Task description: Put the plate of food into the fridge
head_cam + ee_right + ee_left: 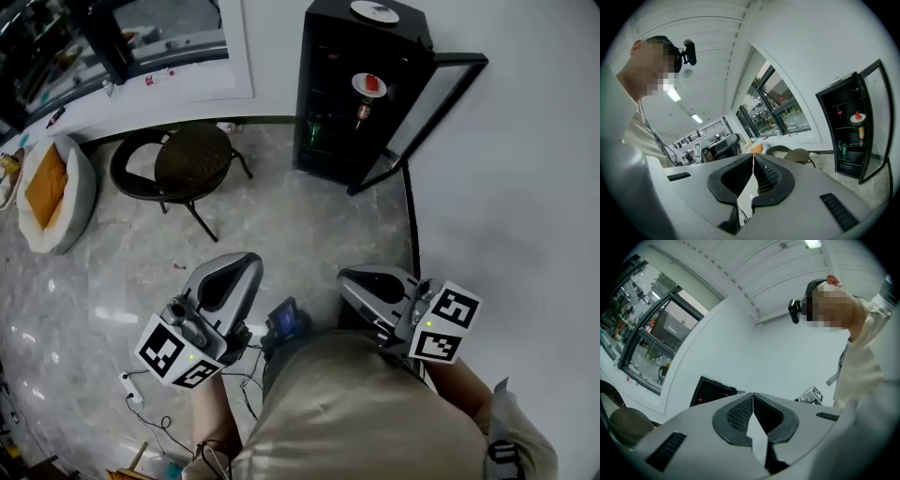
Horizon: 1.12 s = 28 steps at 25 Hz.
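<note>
Our left hand-held gripper (752, 394) and right hand-held gripper (753, 155) are closed and empty. The white plate of red food (368, 85) already sits inside the small black fridge (410, 31); we'd next push its glass door (427, 117) closed.

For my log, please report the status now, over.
Left claw shut, empty. Right claw shut, empty. Plate of food on fridge shelf, door open. Chair stands aside, path free.

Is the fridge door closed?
No, the fridge has its door swung wide open, so the plate on a shelf inside shows.
</note>
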Available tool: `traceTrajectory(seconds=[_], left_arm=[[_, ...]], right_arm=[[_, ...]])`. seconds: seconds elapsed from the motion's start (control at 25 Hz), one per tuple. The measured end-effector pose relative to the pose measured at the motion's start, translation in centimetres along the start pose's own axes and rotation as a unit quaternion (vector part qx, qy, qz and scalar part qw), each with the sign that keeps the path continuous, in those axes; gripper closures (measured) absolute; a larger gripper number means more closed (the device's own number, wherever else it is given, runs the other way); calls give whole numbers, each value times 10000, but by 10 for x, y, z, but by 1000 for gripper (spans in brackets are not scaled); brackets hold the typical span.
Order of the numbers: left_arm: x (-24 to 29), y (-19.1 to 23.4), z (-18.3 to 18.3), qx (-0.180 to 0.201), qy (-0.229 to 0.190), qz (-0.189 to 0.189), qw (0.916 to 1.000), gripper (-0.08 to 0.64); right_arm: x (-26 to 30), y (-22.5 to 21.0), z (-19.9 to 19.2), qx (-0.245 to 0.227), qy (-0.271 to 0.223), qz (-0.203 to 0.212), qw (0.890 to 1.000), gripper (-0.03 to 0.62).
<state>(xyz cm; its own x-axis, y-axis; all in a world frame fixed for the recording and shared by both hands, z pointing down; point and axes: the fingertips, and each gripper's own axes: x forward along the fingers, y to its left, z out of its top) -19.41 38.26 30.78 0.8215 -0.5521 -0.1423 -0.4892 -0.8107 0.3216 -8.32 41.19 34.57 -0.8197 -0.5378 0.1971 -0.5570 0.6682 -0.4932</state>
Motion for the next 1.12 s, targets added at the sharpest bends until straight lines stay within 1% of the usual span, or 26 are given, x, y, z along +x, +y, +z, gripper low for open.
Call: traceTrajectory(seconds=[0.08, 0.24, 0.36, 0.44, 0.48, 0.6, 0.68, 0.76, 0.84, 0.92, 1.0, 1.12], left_arm=[[6, 3, 2, 36, 11, 54, 10000, 549], [19, -6, -10, 13, 232, 41, 9997, 549], [31, -10, -14, -234, 215, -46, 9995, 550], [47, -8, -14, -426, 180, -174, 9988, 549], [57, -5, -15, -446, 230, -209, 9985, 549], [87, 1, -19, -272, 530, -216, 9980, 550], [107, 2, -18, -149, 638, -229, 9976, 549], [130, 3, -13, -109, 610, -256, 9978, 549], [151, 3, -11, -184, 545, -284, 9979, 549], [169, 3, -12, -253, 580, -294, 9976, 549], [185, 5, -13, -217, 673, -260, 9972, 549], [210, 9, -12, -144, 680, -158, 9975, 549]], right_arm=[[4, -5, 2, 20, 35, 74, 10000, 571], [11, -17, 1, 151, 102, 242, 9995, 571], [19, -28, 6, 158, 175, 452, 9987, 571], [19, -43, 14, 98, 177, 501, 9985, 571], [18, -52, 17, 78, 172, 482, 9987, 571], [9, -80, 25, 107, 176, 379, 9991, 569], [3, -97, 32, 174, 158, 364, 9991, 570], [-2, -115, 44, 156, 155, 382, 9990, 570], [-7, -131, 54, 132, 156, 437, 9988, 570], [-11, -146, 60, 185, 147, 508, 9984, 570], [-17, -158, 66, 213, 156, 562, 9981, 571], [-25, -177, 81, 72, 166, 660, 9977, 571]])
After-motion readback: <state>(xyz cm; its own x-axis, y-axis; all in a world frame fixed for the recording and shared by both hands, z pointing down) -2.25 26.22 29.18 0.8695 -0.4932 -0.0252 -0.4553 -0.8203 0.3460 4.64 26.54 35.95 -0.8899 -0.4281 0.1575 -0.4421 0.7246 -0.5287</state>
